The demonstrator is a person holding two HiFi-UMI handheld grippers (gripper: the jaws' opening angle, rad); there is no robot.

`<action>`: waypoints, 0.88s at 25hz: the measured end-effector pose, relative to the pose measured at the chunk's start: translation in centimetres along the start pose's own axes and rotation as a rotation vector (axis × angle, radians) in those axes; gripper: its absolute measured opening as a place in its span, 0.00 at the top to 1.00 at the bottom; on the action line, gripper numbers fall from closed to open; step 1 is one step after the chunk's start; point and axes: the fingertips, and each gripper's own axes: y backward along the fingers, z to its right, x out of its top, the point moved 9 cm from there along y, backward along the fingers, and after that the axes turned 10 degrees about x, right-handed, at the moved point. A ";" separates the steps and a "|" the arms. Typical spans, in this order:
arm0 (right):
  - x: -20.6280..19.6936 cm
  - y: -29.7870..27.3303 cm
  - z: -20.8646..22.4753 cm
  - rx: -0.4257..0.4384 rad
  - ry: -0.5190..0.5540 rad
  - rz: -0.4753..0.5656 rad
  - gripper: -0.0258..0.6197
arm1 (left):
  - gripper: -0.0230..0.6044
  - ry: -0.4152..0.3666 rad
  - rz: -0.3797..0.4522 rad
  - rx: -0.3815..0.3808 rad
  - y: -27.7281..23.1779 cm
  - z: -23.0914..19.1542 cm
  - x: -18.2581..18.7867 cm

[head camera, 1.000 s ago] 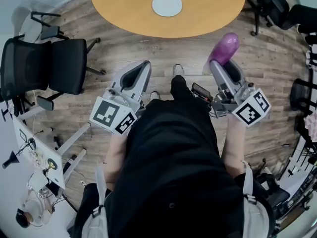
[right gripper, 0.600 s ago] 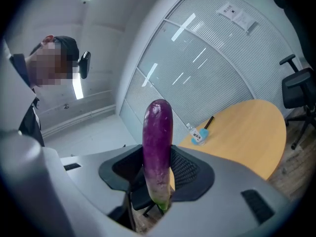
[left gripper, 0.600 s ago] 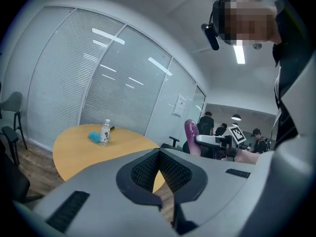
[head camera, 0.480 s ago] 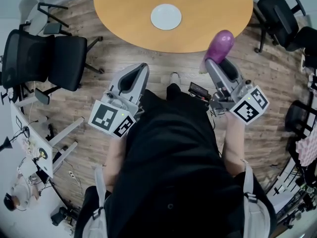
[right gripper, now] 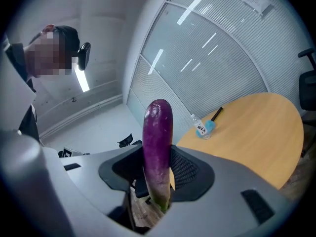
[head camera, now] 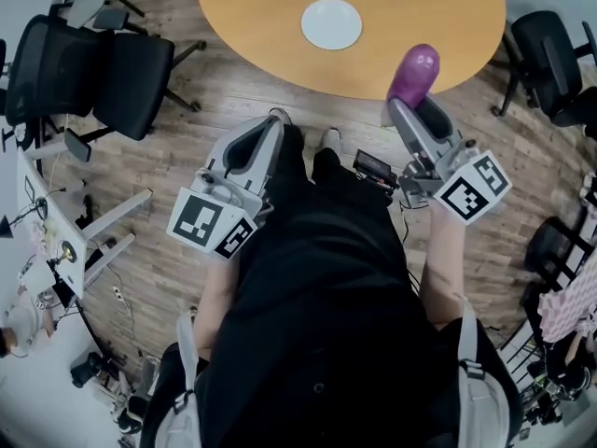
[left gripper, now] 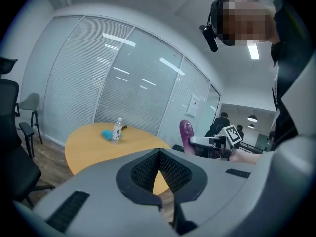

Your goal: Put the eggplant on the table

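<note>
Though every view shows the eggplant [head camera: 414,71], only gripper views show a bottle [left gripper: 117,130].

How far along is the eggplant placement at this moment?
Done: the long purple eggplant is clamped upright in the right tongs. In hand: it is held by the round wooden table's near edge. Left: set it down there and release. The left tongs are empty.

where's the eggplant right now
Head view, right side: the eggplant stands upright in the right claw, by the near edge of the round table.
</note>
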 end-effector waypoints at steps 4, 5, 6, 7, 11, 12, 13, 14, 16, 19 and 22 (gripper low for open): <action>0.3 -1.7 0.4 0.005 0.009 -0.008 0.68 | 0.94 0.010 0.001 0.013 0.2 -1.2 0.0; 0.4 -2.3 0.6 -0.001 0.018 -0.011 0.68 | 0.94 0.010 0.003 0.012 0.0 -1.7 0.0; 0.4 -2.9 0.6 -0.006 0.026 -0.015 0.68 | 0.95 0.009 0.006 0.010 -0.1 -2.2 0.1; 0.5 -3.5 0.7 -0.010 0.034 -0.020 0.68 | 0.94 0.010 0.010 0.009 -0.2 -2.7 0.3; 1.6 -6.0 1.0 -0.024 0.106 -0.069 0.68 | 0.94 0.003 0.036 0.007 -1.5 -4.2 1.7; 2.0 -6.6 1.2 -0.023 0.127 -0.084 0.68 | 0.95 0.002 0.044 0.007 -1.8 -4.4 2.1; 2.2 -7.2 1.5 -0.022 0.147 -0.099 0.68 | 0.94 0.001 0.050 0.006 -2.1 -4.7 2.4; 2.3 -7.9 1.8 -0.023 0.167 -0.116 0.68 | 0.95 0.001 0.055 0.005 -2.4 -4.9 2.7; 2.4 -9.4 2.7 -0.035 0.202 -0.154 0.68 | 0.94 -0.001 0.060 0.005 -2.7 -5.4 3.2; 2.3 -12.0 4.5 -0.075 0.253 -0.232 0.68 | 0.95 0.000 0.062 0.022 -3.0 -6.8 3.8; 1.6 -15.1 6.5 -0.114 0.316 -0.350 0.68 | 0.94 0.015 0.073 0.064 -2.5 -8.6 4.3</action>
